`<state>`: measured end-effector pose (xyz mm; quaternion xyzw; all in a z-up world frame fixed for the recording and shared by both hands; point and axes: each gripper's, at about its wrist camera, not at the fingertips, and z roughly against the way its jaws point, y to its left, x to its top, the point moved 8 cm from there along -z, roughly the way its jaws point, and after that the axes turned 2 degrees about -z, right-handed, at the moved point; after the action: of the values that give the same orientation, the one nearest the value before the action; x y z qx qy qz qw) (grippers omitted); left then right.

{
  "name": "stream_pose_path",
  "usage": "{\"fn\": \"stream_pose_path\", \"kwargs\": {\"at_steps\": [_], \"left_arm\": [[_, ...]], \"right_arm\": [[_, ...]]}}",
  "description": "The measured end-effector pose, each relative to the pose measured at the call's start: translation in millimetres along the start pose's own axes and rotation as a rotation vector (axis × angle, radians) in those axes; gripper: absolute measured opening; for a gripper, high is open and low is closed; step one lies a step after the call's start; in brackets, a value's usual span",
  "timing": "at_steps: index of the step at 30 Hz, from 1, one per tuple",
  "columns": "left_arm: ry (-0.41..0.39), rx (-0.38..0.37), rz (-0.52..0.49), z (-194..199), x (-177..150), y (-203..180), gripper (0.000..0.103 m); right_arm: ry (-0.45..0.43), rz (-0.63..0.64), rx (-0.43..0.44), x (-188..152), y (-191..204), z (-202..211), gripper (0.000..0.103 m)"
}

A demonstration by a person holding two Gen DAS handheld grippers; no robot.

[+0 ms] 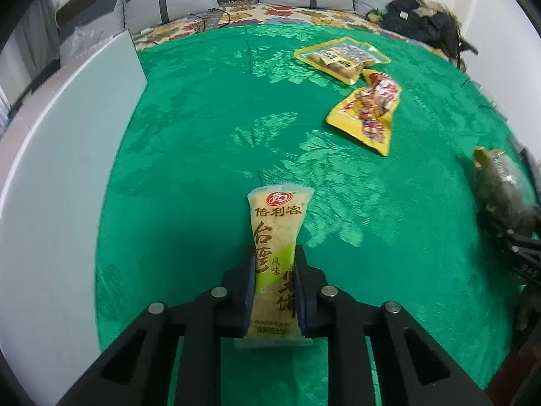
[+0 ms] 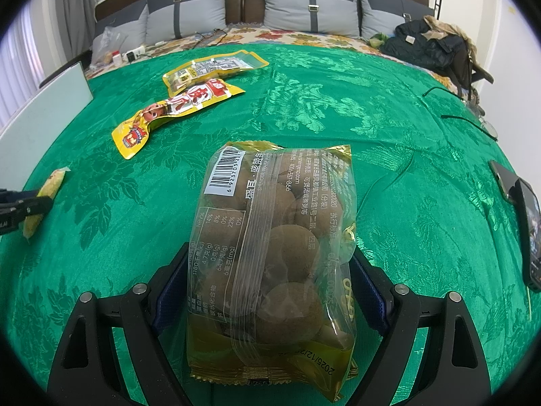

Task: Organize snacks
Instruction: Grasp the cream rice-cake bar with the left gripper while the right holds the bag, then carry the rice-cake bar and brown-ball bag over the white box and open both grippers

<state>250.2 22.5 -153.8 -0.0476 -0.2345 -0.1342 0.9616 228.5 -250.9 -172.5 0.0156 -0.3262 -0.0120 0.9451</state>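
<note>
The left gripper (image 1: 275, 270) has its jaws clenched on a thin yellow snack stick (image 1: 277, 237); the right gripper (image 2: 270, 270) is grasping the bag of brown balls (image 2: 270, 253), above the green cloth (image 2: 372, 135).

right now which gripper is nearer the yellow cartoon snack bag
Left. The left gripper, shut on a slim rice-cracker pack, sits closer to the yellow cartoon bag. The right gripper, holding the brown-ball bag, is farther.

A slim pale-yellow snack stick (image 1: 275, 253) with a green band stands lengthwise, pinched at its lower half; a clear gold-edged bag of brown round cakes (image 2: 270, 253) lies label-up; two yellow packets (image 1: 367, 115) (image 1: 339, 57) lie flat on the green bedspread, touching.
</note>
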Motion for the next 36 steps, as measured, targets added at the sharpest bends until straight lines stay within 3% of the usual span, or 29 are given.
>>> {"fn": "stream_pose_path", "kwargs": {"at_steps": [2,5,8,10,11,14,17,20,23,28,32,36], "left_arm": [[-0.017,-0.044,0.044,9.9,-6.4,-0.4,0.018],[-0.053,-0.09,0.087,30.1,-16.1,-2.8,0.018],[-0.086,-0.127,0.117,53.7,-22.3,-6.3,0.018],[-0.122,-0.154,0.134,76.5,-25.7,-7.9,0.018],[-0.146,-0.171,0.145,92.3,-27.9,-6.8,0.018],[-0.205,-0.225,0.192,132.1,-35.2,0.6,0.018],[-0.249,-0.266,0.251,164.8,-44.0,14.7,0.018],[-0.307,-0.281,0.304,198.1,-47.7,40.6,0.018],[-0.366,-0.263,0.359,227.5,-46.8,81.5,0.018],[-0.416,-0.122,0.459,255.0,-58.3,171.9,0.018],[-0.391,0.024,0.533,252.4,-84.4,242.4,0.018],[-0.358,0.109,0.582,240.3,-113.7,281.8,0.018]], "right_arm": [[0.052,0.004,0.011,-1.5,-0.3,1.8,0.088],[0.126,-0.101,0.068,5.5,-5.9,10.7,0.088],[0.157,-0.105,0.041,16.8,-6.0,10.2,0.085],[0.183,-0.119,0.034,21.8,-8.0,10.5,0.069],[0.192,-0.139,0.025,23.5,-10.9,13.7,0.068],[0.172,-0.171,0.041,28.9,-12.1,31.8,0.066],[0.13,-0.206,0.124,44.1,4.2,62.9,0.065],[0.077,-0.183,0.243,71.5,50.4,98.9,0.065],[0.031,-0.117,0.387,102.2,123.3,139.2,0.065],[-0.006,0.033,0.611,129.9,266.6,189.7,0.065],[0.019,0.143,0.699,119.5,365.7,196.5,0.065],[0.077,0.216,0.741,94.5,434.5,184.9,0.065]]}}
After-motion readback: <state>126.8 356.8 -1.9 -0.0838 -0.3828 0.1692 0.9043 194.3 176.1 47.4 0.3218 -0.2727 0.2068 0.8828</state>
